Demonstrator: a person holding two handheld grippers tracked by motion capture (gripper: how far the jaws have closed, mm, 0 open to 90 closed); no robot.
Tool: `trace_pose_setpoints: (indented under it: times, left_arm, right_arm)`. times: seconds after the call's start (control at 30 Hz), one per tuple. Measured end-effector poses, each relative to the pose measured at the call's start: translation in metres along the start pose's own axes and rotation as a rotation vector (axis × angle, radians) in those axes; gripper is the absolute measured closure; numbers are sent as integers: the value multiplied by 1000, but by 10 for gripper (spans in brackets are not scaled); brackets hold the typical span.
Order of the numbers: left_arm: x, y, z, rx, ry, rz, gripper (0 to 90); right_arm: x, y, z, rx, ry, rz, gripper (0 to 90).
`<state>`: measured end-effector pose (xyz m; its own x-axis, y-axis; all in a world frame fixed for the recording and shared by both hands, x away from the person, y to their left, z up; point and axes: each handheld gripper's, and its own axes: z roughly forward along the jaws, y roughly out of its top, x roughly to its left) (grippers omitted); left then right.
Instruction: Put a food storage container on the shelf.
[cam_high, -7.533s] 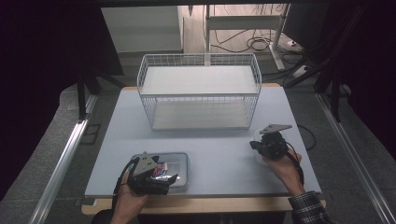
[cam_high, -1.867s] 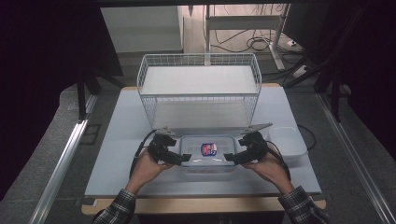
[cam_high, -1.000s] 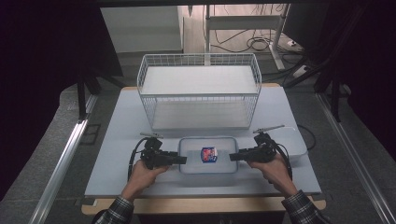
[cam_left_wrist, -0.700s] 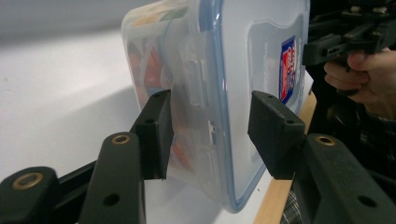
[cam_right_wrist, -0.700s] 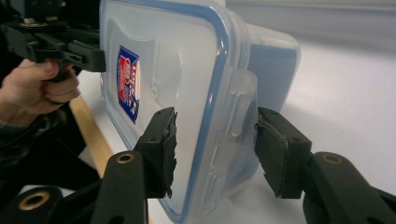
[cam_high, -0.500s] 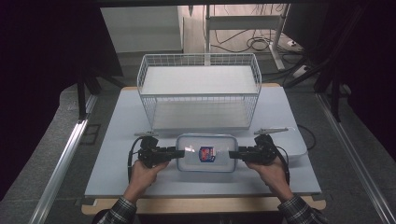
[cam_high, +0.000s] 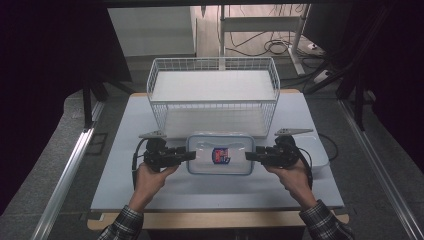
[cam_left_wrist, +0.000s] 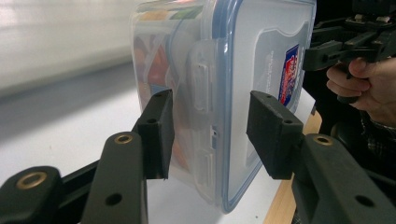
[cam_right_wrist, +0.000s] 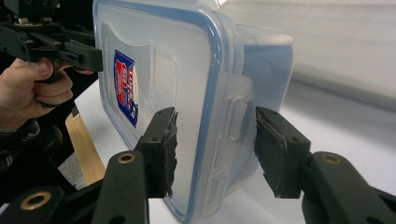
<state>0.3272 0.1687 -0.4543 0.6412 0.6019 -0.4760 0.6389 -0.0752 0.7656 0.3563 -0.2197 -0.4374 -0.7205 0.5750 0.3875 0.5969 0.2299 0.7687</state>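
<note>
On the pale grey table (cam_high: 150, 190), a white wire basket (cam_high: 214, 95) stands just behind the clear blue-rimmed lidded plastic container (cam_high: 219, 155). The left gripper (cam_high: 187, 155) and right gripper (cam_high: 248, 156) straddle its ends, jaws apart. Gripper views reveal side latches (cam_left_wrist: 201, 86).
</note>
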Motion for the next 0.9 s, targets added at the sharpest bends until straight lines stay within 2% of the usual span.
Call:
trace_pose_setpoints:
  times: [0.2,0.4,0.43,0.47,0.57,0.63,0.67,0.9]
  left_arm:
    - [-3,16,-8,-21,13,19,522]
    - [-7,44,-21,-50,25,41,522]
    - [-7,44,-21,-50,25,41,521]
    - [-7,48,-23,-54,24,41,521]
    - [-6,62,-29,-64,25,42,522]
    - [-6,65,-30,-66,26,38,521]
    - [-4,72,-32,-73,31,41,521]
    - [1,100,-41,-98,30,41,520]
  right_arm:
    - [3,17,-3,-14,1,-18,505]
    - [9,46,-8,-52,-1,-40,502]
    - [10,51,-9,-56,-3,-43,502]
    - [10,51,-9,-56,-3,-43,502]
    - [12,67,-9,-67,-1,-54,502]
    - [13,74,-9,-69,1,-53,502]
    - [13,78,-9,-74,-2,-57,502]
    - [14,108,-8,-92,-8,-72,502]
